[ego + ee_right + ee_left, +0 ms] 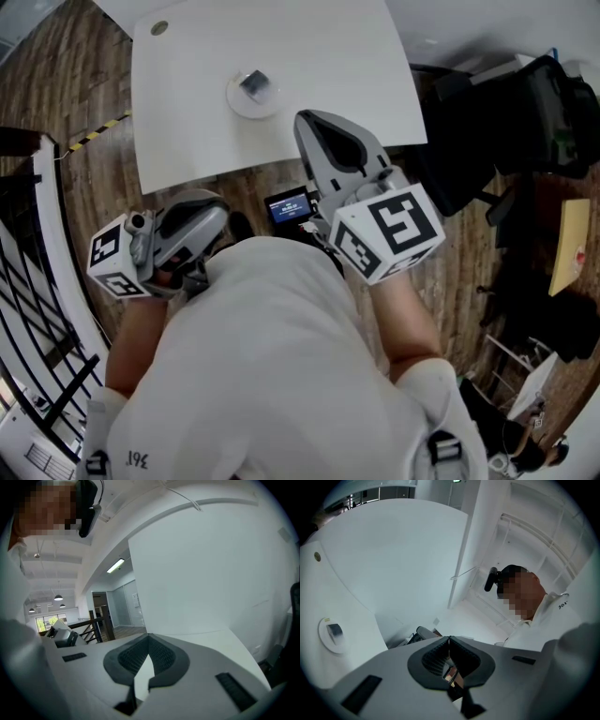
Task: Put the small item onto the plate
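At my far left a black railing (33, 281) ran beside the wooden floor (94, 84). A strip of black-and-yellow tape (98, 131) lay just off the left edge of the white table (319, 56). I held my left gripper (449, 640) low against my body, short of the table's near edge, its jaws pressed together with nothing between them.

The tabletop was mostly bare, with free surface all round the round white plate (234, 103), which sat nearer the near edge than the far one. The small item (253, 82) lay in the middle of the plate, a little grey block with a dull shine, well apart from both grippers.

My right gripper (149, 638) was raised to the plate's right, its tip overlapping the near edge in the head view, jaws closed and empty. Farther right, dark bags (553, 103) crowded the floor.
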Motion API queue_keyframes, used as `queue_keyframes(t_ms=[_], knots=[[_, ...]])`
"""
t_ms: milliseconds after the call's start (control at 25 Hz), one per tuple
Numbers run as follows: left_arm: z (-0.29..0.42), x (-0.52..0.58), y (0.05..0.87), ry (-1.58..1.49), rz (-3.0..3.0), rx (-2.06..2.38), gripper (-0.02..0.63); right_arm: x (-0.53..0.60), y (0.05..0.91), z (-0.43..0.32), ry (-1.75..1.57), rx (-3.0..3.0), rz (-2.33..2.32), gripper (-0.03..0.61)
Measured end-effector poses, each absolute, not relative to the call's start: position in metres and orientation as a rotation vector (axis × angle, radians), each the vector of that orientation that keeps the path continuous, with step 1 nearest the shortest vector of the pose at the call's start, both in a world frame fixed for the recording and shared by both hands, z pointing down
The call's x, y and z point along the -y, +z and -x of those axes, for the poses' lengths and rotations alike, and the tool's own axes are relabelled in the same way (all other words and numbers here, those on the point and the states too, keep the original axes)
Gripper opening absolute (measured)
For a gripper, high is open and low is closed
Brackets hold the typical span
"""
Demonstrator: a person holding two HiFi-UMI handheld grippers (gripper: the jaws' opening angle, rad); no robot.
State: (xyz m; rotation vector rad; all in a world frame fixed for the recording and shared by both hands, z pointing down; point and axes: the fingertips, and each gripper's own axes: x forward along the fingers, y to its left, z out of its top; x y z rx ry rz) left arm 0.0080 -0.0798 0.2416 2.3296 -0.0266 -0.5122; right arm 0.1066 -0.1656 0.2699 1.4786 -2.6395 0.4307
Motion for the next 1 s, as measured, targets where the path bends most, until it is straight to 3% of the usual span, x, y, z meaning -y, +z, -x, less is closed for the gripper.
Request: queue_keyframes(t_ms=[1000], knots=[[-0.005,0.092,0.247,-0.5,-2.311,0.057,0.006,0.18,0.273,-0.101,0.365,2.625,-1.445,0.0]])
